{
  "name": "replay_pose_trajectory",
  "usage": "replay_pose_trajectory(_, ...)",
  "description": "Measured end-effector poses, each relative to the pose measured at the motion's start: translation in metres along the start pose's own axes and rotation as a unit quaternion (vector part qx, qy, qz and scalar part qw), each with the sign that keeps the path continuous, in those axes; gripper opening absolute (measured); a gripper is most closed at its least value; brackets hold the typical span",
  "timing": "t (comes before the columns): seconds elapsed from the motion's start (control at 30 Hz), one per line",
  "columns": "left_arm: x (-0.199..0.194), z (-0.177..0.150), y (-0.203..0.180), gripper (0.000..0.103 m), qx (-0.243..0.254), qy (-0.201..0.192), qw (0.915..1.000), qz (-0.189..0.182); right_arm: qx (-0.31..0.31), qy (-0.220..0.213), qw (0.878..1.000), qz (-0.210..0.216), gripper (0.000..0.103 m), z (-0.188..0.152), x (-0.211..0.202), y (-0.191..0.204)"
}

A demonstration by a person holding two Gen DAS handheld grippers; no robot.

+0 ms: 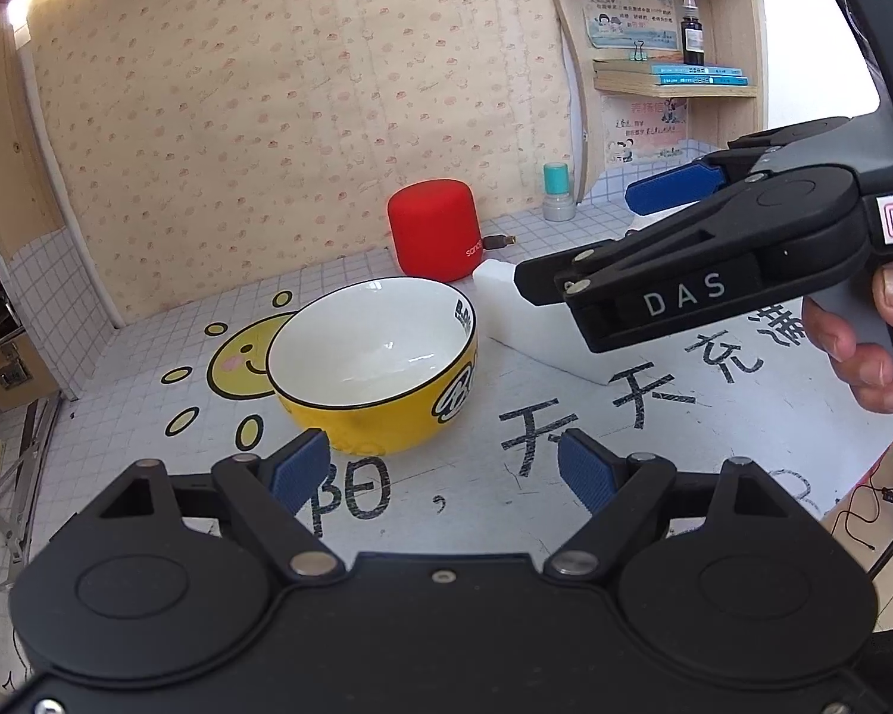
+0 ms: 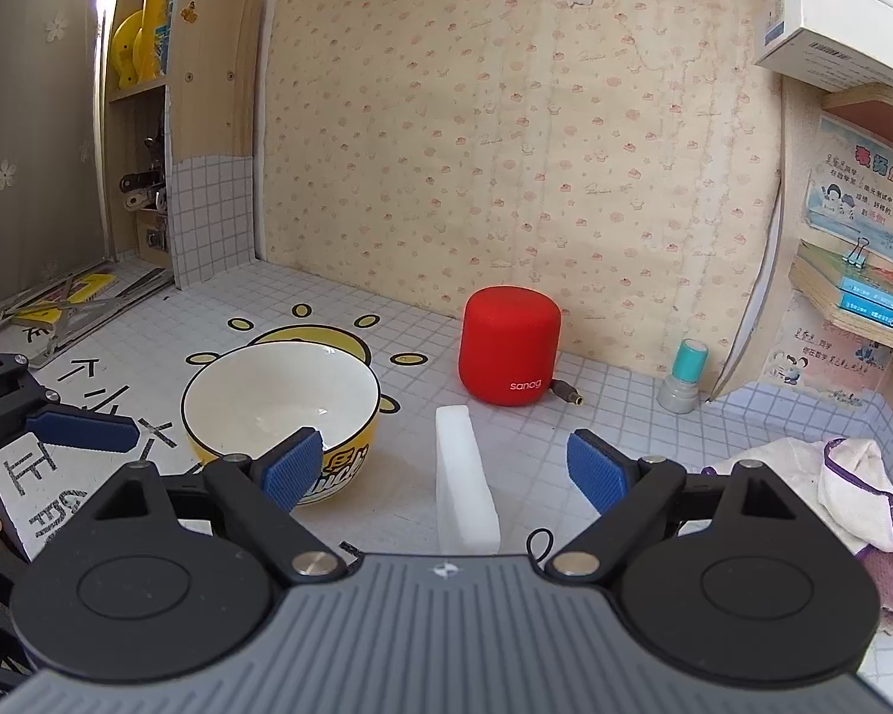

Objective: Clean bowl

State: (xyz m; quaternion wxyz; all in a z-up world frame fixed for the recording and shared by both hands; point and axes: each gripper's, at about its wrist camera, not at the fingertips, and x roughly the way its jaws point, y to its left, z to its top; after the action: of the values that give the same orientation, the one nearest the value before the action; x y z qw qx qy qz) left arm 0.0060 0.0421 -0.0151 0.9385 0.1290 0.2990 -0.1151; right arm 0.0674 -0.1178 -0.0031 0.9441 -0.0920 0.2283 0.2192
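Two claws: the left claw (image 1: 443,464) has its blue pads spread apart, holding nothing, just short of the bowl; the right claw (image 2: 443,467) is likewise spread wide and holding nothing, with the white block between its pads but not touched.
Bowl: the bowl (image 1: 375,360) is yellow outside, white inside with a black rim, upright on the surface over the printed sun face, toward the back left part.
White block: the white block (image 2: 464,476), a long white bar, lies right of the bowl and in front of the red speaker, apart from both.
Surface: the surface (image 2: 595,410) is covered in a white small-grid pattern, printed with a yellow sun and large black characters.
Back edge: the red speaker (image 2: 509,345), a cylinder, stands near the back wall, with a plug end beside it; the teal-capped stamp (image 2: 681,378) stands near the back right corner.
Right edge: the white cloth (image 2: 833,488) with purple trim is bunched there.
Room: floral beige wallpaper behind; wooden shelves with books and a dark bottle (image 1: 692,24) at right; a wooden cabinet at left.
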Motion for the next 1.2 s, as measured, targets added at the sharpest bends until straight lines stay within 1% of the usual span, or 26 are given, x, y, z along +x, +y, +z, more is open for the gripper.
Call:
replay_pose_trajectory(0.17, 0.001, 0.001, 0.001, 0.085, 0.006, 0.001, 1.0000, 0.000, 0.001, 0.001, 1.000, 0.005, 0.090, 0.001, 0.003, 0.001)
replay_pose_trajectory(0.3, 0.003, 0.002, 0.005, 0.085, 0.008, 0.003, 0.9999, -0.014, 0.011, 0.007, 1.000, 0.013, 0.090, 0.002, 0.007, -0.002)
replay_pose_trajectory(0.4, 0.005, 0.002, 0.010, 0.085, 0.014, 0.002, 0.9998, -0.016, 0.002, 0.012, 1.000, 0.024, 0.090, 0.005, 0.010, 0.001)
replay_pose_trajectory(0.53, 0.009, 0.004, 0.023, 0.085, 0.000, 0.007, 0.9998, -0.016, -0.011, 0.012, 0.999, 0.033, 0.090, 0.007, 0.013, 0.004)
replay_pose_trajectory(0.63, 0.009, 0.004, 0.027, 0.085, -0.005, 0.007, 0.9999, -0.015, 0.000, 0.013, 0.999, 0.033, 0.090, 0.007, 0.016, 0.002)
replay_pose_trajectory(0.77, 0.011, 0.003, 0.024, 0.085, 0.009, 0.010, 0.9997, -0.019, 0.014, 0.012, 0.999, 0.027, 0.090, 0.005, 0.021, -0.002)
replay_pose_trajectory(0.87, 0.015, 0.004, 0.024, 0.085, 0.013, 0.016, 0.9995, -0.024, 0.025, 0.018, 0.999, 0.036, 0.090, 0.007, 0.025, -0.005)
replay_pose_trajectory(1.0, 0.019, 0.005, 0.024, 0.085, 0.020, 0.018, 0.9994, -0.020, 0.016, 0.018, 0.999, 0.028, 0.090, 0.010, 0.028, -0.002)
replay_pose_trajectory(1.2, 0.023, 0.004, 0.028, 0.085, 0.022, 0.021, 0.9992, -0.025, 0.015, 0.019, 0.999, 0.047, 0.090, 0.014, 0.032, 0.003)
